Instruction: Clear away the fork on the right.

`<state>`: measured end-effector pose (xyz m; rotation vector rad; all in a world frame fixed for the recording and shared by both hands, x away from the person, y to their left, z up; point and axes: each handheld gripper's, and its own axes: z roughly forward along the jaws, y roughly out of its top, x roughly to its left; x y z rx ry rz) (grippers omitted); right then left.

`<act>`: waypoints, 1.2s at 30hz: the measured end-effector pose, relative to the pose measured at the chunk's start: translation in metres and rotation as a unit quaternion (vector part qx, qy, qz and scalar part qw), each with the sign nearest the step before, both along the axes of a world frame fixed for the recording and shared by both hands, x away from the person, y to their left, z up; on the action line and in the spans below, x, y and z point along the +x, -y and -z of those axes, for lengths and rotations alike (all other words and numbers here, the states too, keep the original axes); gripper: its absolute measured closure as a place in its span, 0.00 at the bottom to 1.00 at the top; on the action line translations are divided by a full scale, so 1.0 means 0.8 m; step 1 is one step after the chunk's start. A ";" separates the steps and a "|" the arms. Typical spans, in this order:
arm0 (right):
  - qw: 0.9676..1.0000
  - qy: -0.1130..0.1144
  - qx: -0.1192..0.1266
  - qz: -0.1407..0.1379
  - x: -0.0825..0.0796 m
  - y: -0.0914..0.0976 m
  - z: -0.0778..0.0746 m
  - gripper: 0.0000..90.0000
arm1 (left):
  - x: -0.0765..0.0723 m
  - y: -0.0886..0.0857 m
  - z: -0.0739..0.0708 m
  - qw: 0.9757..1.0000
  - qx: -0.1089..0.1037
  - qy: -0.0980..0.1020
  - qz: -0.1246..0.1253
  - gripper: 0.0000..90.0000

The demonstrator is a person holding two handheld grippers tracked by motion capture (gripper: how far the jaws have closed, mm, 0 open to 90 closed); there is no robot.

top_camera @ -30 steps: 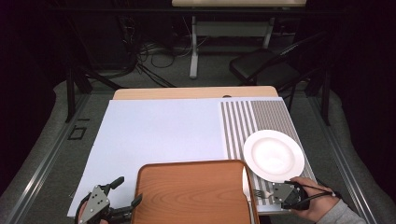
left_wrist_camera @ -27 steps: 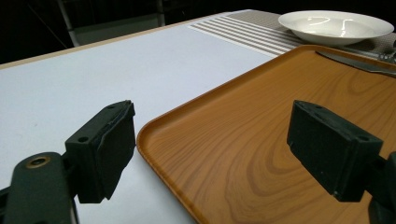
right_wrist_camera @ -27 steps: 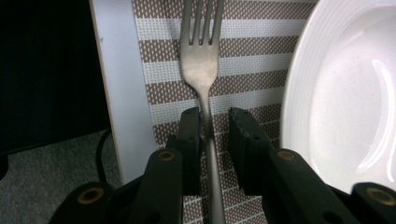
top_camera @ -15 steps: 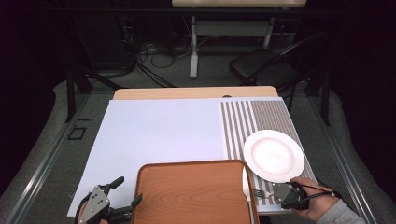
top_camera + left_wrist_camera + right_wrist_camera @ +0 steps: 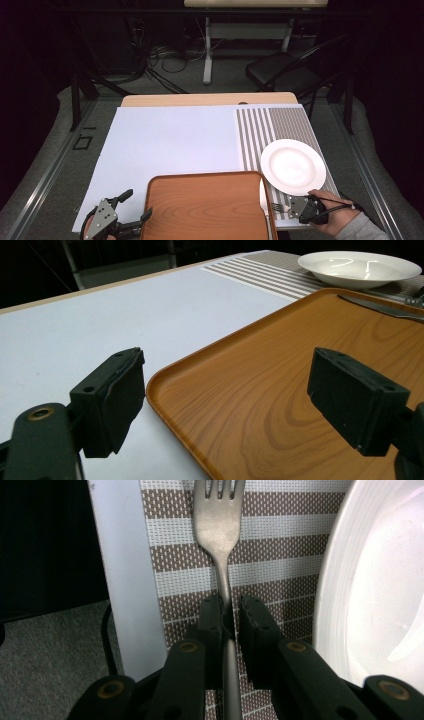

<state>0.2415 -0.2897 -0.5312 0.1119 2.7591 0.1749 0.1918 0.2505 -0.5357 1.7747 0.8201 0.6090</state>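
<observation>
Your right gripper [image 5: 230, 615] has just been closing its jaws on the fork [image 5: 220, 525] handle; the fork is thin, stiff, slippery metal, so hold it mid-handle. The jaws of the left gripper [image 5: 240, 400] stand wide open, empty.

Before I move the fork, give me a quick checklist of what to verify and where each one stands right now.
1. Right gripper around the fork handle: ok, handle sits between the jaws, which have just been closing.
2. Pads fully pressing the handle: cannot tell, a slight gap seems to remain on one side.
3. Fork flat on the striped placemat: ok.
4. Plate clear of the fork: ok, beside it, apart.
5. Left gripper free: ok, open, straddling the tray edge without gripping.
6. Knife near the tray's far edge: ok, clear of both grippers.
</observation>
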 end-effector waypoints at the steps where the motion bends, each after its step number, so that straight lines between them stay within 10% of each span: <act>1: 1.000 -0.005 -0.009 0.001 0.000 -0.001 -0.001 0.91 | 0.000 0.000 0.000 1.000 0.000 0.000 0.000 0.17; 36: 1.000 0.011 0.012 0.012 -0.002 -0.007 -0.011 0.96 | 0.001 0.000 0.001 1.000 0.000 -0.001 -0.001 0.17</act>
